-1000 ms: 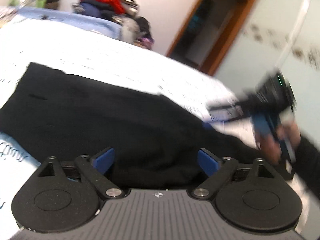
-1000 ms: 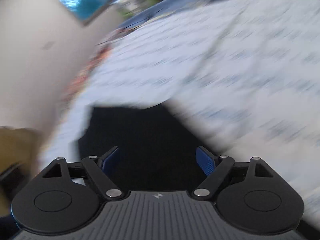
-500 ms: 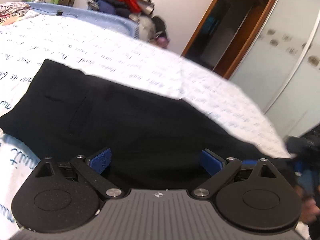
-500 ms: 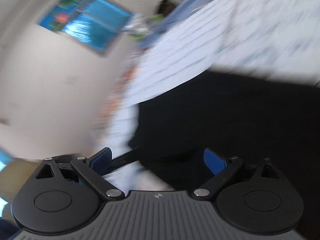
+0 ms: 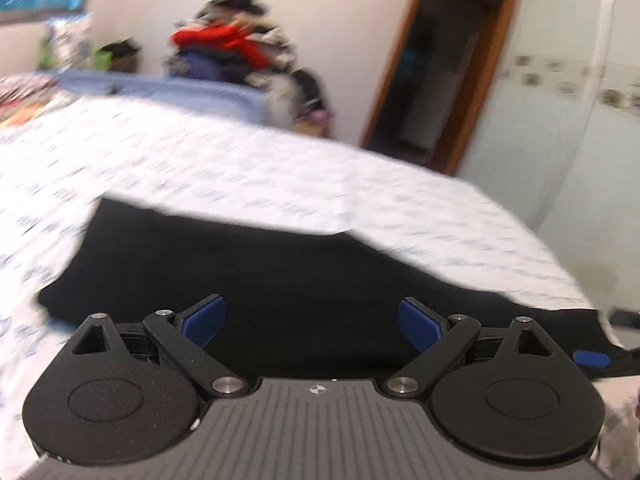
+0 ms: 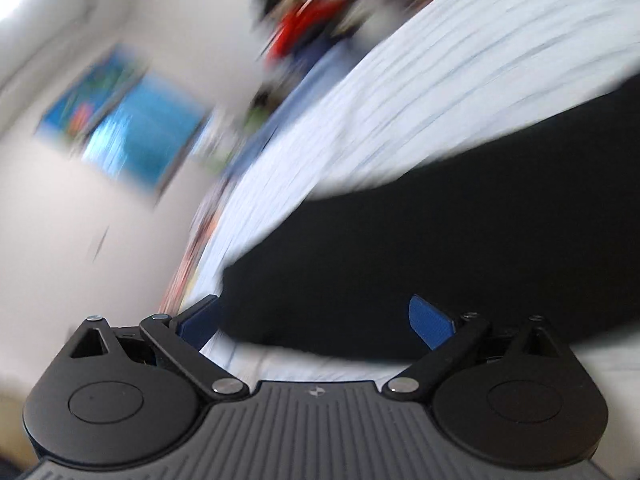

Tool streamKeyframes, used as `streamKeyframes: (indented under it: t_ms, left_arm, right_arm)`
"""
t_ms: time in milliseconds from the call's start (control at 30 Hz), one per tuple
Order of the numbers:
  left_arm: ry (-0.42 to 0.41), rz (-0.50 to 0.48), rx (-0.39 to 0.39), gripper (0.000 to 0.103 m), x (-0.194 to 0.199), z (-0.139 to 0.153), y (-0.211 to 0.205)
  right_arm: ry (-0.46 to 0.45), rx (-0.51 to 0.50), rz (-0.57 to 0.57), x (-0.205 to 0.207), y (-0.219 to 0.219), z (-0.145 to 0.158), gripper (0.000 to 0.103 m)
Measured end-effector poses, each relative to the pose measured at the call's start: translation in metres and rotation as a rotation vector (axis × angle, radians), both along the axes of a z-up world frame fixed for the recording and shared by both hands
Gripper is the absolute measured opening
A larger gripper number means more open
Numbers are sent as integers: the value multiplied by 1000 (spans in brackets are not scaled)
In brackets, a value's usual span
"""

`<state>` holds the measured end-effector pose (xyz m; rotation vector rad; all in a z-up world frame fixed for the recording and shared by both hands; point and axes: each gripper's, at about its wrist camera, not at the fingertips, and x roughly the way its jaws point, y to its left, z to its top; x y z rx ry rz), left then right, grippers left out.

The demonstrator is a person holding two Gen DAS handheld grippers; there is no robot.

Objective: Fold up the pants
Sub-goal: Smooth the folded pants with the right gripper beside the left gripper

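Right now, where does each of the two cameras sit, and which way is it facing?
Left wrist camera: sits behind the left tongs, which are open; looks across the black pants on the bed toward the clothes pile and doorway.
Right wrist camera: sits behind the right tongs, open with nothing between them; tilted and blurred, looks over one end of the pants toward the wall picture.
Both views share the pants, bed and clothes pile.

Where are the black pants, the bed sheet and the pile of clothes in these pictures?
black pants [image 5: 280,280], left wrist view, on the flat middle of the fabric.
bed sheet [image 5: 240,168], left wrist view, on a bare printed part beyond the pants.
pile of clothes [image 5: 232,48], left wrist view, on the red garment near its top.
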<state>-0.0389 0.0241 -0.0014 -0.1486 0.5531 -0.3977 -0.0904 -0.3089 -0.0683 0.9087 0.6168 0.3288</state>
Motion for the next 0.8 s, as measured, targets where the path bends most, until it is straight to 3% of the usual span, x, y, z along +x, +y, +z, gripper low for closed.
streamKeyframes:
  t_ms: [100,200,267,300,367,400,500,700,800]
  left_arm:
    - [-54,-154,4,97,-7,10,-48]
    - [-81,-325,46,98,-15,0,-101]
    - [-40,-382,105,96,-7,-15,-132]
    - [-16,-388,128,94,-8,-18,-143]
    - [-8,-419,131,96,-14,-21,-154]
    - [-19,-434,129,96,-18,-21,-158]
    - [-48,-466,134,97,-24,-14,-166]
    - [-59,-470,128,97,-23,1,-183]
    - [-59,-470,125,98,-28,3,-183]
  right_arm:
    - [-7,102,-259,-37,-77,-7,101]
    - [0,153,-430,-52,-136,-27,102]
    - [120,117,-568,-58,-164,-46,101]
    - [164,173,-623,-66,-179,-57,99]
    - [30,347,-680,-91,-192,-68,99]
    - [-10,352,-727,-102,-191,-67,100]
    - [-28,305,-767,-122,-197,-63,102]
    - [17,278,-763,-118,-199,-78,102]
    - [13,277,-767,-120,-196,-67,102]
